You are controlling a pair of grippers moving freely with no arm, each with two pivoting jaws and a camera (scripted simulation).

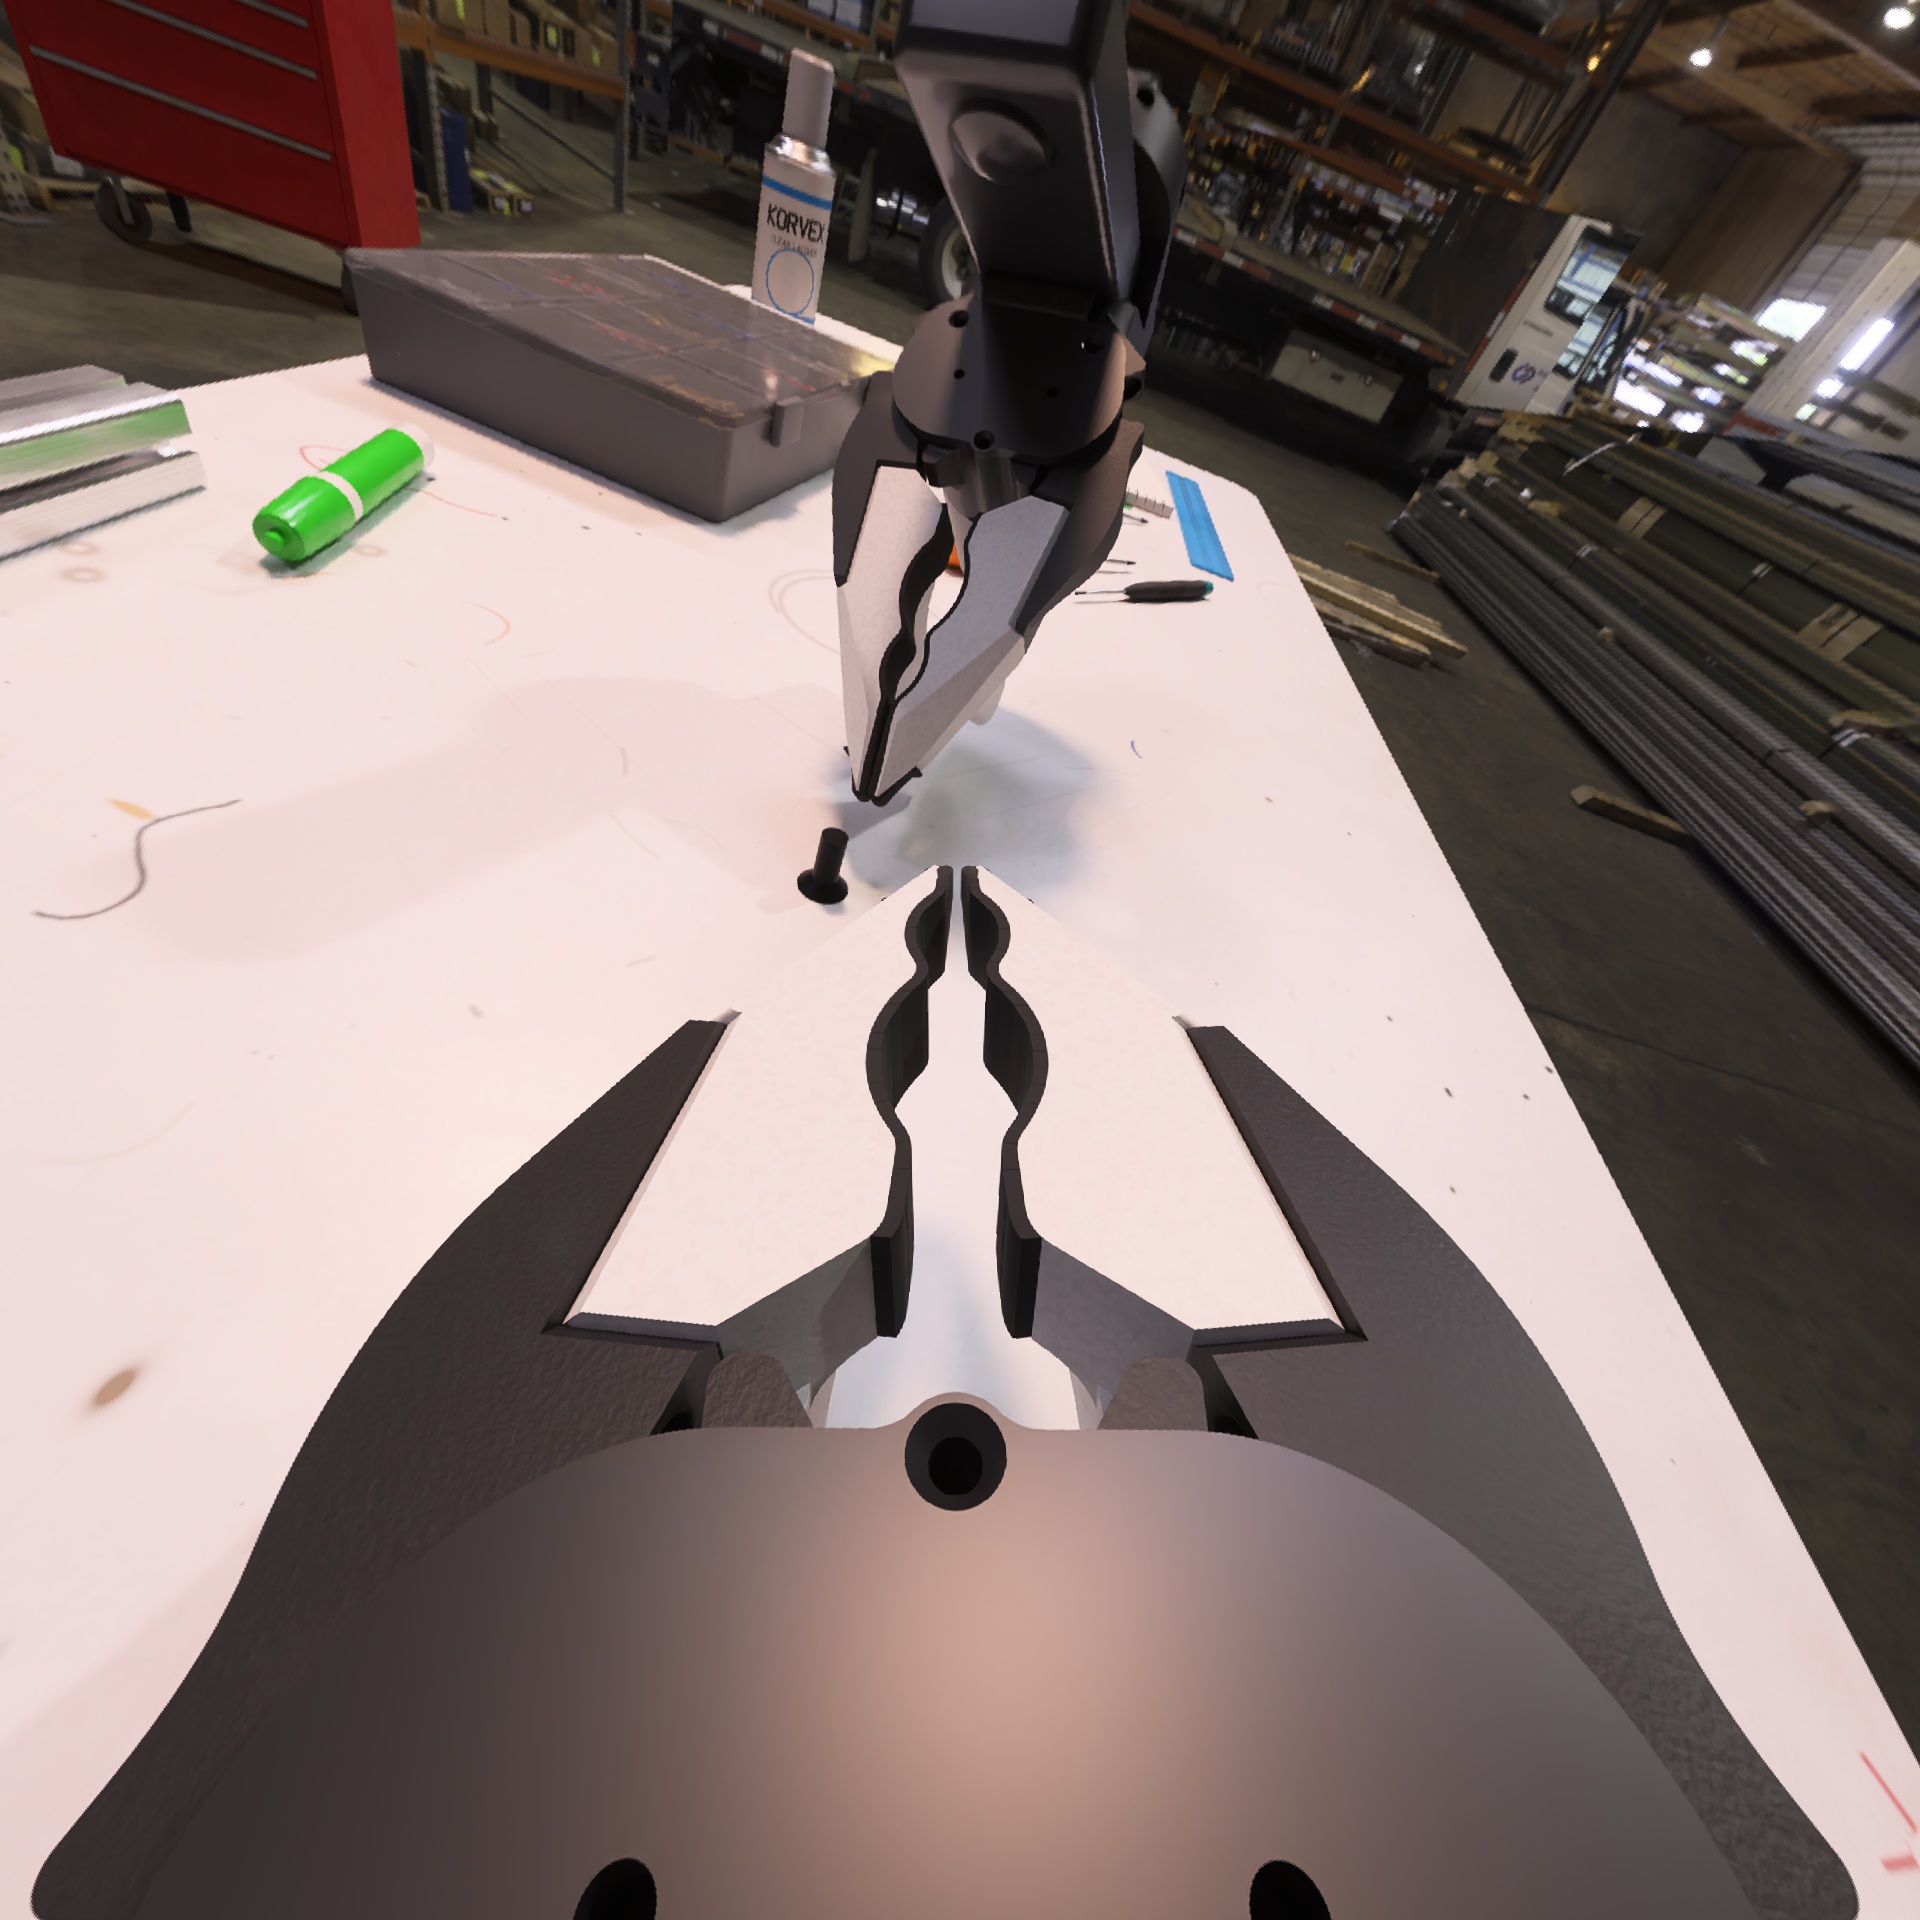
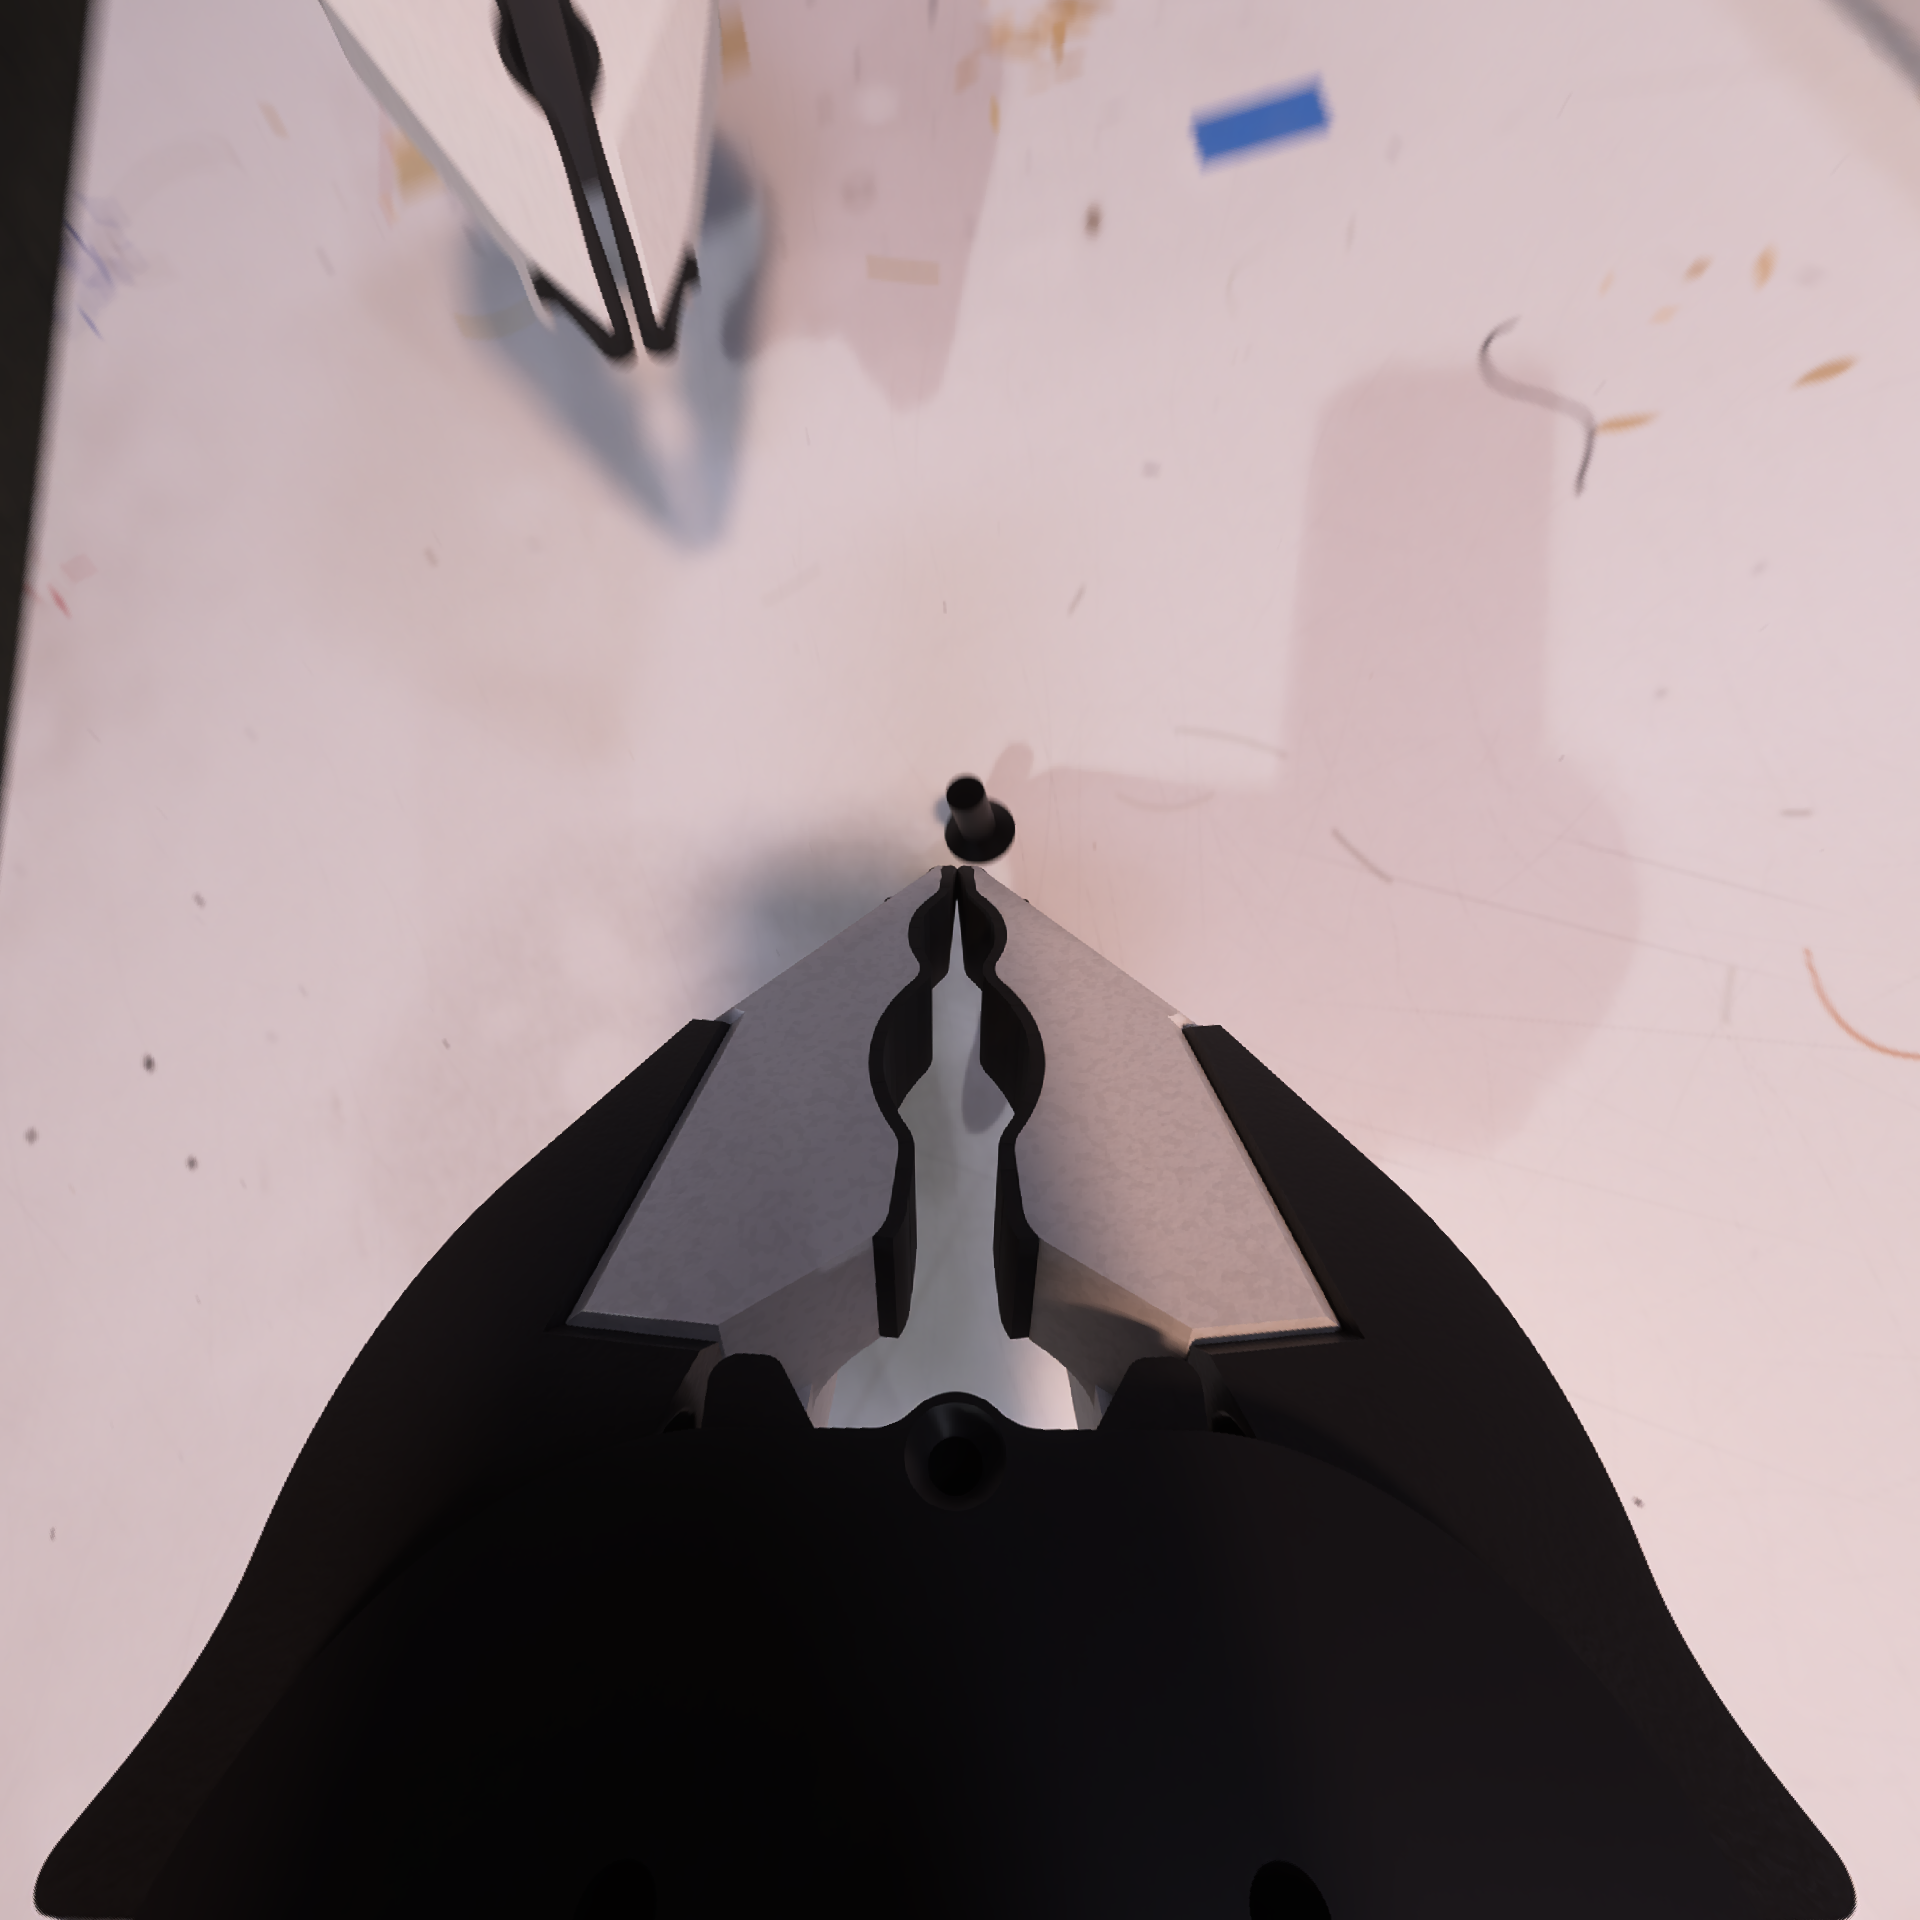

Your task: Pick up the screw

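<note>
Nearest in the left wrist view, the left gripper [image 1: 957,871] hangs low over a white table [image 1: 416,1039], its two fingers drawn almost together with only a thin slit between the tips, holding nothing. Just beyond and slightly left of those tips, a small black screw [image 1: 825,867] stands on its flat, flared head with the short shank pointing up, apart from both grippers. A little past it, the right gripper [image 1: 879,795] points steeply down at the table, its fingers likewise nearly closed and empty; in the right wrist view its tips [image 2: 957,871] sit just short of the screw [image 2: 974,820]. The screw looks light, rigid and smooth, likely to tip or skid if nudged, so the shank is probably the best place to pinch, with the fingers first spread to straddle it and the head left on the table until they close. Farther back lie a green marker [image 1: 341,497], a grey parts case [image 1: 613,364], a small screwdriver [image 1: 1153,591], a blue ruler [image 1: 1198,524] and a white spray bottle [image 1: 798,197].
</note>
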